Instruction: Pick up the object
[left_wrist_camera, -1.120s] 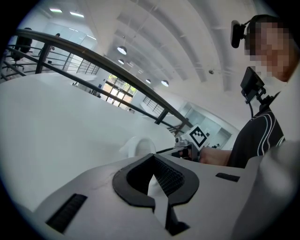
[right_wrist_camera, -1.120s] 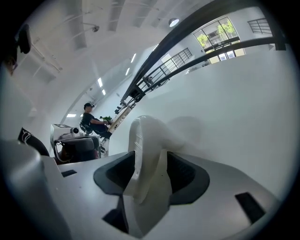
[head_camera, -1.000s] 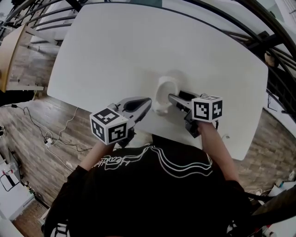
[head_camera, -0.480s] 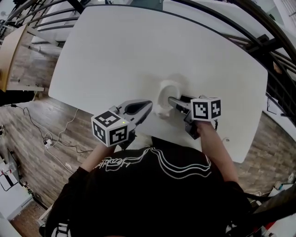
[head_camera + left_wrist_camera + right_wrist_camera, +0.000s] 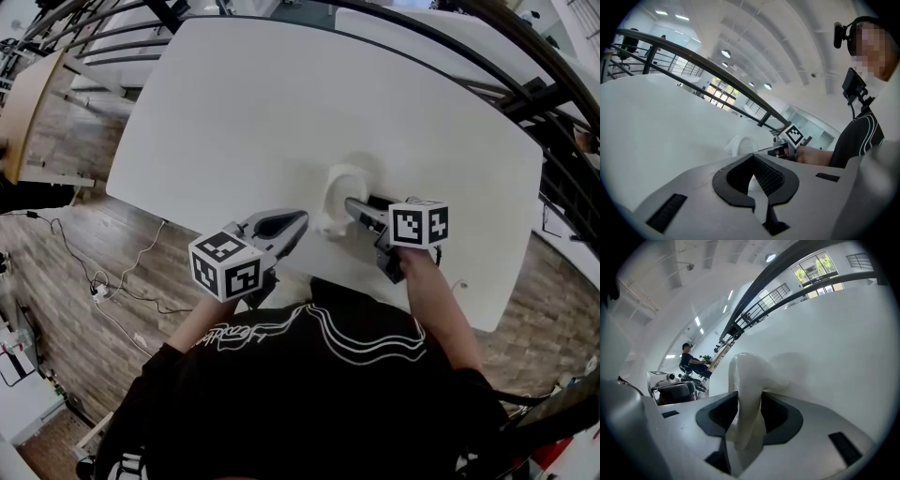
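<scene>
Right gripper (image 5: 350, 202) jaws, just closing, pinch white object (image 5: 749, 376) on table (image 5: 234, 103); left gripper (image 5: 301, 219) pressed together, empty, beside object.

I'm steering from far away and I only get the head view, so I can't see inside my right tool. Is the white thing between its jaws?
Observer: Yes. In the right gripper view a thin upright part of the white thing stands between the pads of the right tool. Its jaws have just been closing, and both pads look to touch it.
Operator: And my left tool, has it got anything?
Observer: No. In the left gripper view the left tool has its jaws together at the tips with nothing between them. Only the white table shows beyond.
</scene>
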